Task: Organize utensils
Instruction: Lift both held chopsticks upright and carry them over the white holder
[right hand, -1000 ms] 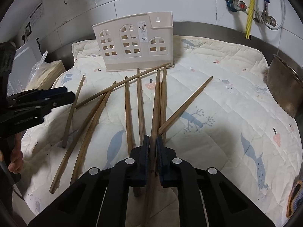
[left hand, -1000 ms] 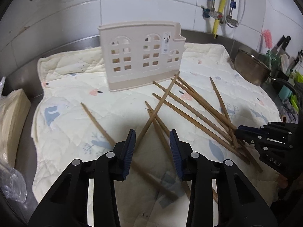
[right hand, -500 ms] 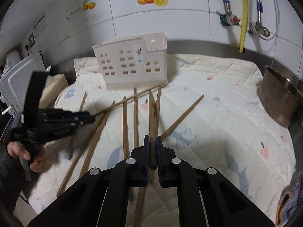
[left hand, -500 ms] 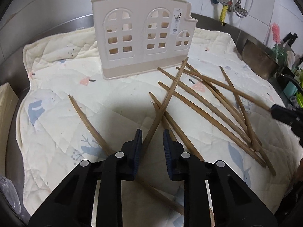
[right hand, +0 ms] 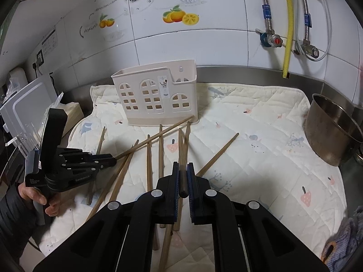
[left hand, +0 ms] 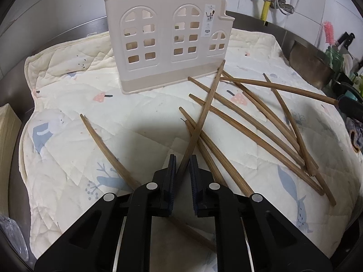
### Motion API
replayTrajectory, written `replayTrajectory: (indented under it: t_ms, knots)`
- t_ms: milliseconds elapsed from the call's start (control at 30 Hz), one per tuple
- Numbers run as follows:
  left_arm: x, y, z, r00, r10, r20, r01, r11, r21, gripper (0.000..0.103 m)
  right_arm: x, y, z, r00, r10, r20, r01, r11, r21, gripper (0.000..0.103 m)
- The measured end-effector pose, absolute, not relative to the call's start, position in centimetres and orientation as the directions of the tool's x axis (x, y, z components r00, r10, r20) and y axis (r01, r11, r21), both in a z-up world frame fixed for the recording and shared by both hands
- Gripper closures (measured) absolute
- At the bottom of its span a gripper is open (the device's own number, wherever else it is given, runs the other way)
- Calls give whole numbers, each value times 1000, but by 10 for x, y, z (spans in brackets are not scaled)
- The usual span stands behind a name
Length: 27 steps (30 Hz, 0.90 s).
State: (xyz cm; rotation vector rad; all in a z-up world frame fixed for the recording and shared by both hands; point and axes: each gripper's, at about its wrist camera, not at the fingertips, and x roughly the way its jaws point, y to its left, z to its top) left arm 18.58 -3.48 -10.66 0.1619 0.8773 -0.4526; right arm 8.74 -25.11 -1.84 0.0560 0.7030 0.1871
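Gripping one wooden chopstick (right hand: 182,158), the right gripper (right hand: 182,176) holds it lifted, long axis pointing away toward the cream utensil holder (right hand: 156,97) standing upright on the quilted mat (right hand: 261,136). The left gripper (left hand: 182,170) has its jaws closing around a crossing chopstick (left hand: 204,113) whose tip aims at the holder's base. Both sticks' near ends vanish between the jaws; whether the left pads touch yet is unclear.
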Motion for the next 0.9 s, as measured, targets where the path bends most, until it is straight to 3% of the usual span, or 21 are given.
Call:
replayTrajectory:
  t_ms: [367,900]
  knots:
    - [177,-37,-102,551,-336,-764,489,872,-32,93,88,-253,-10,758,177,-627,-153,984,93,96]
    - [133,-45,-1,679,-415,-606,504,863,-26,100,101,-249,63,813,217,-540,-265,964,-12,96]
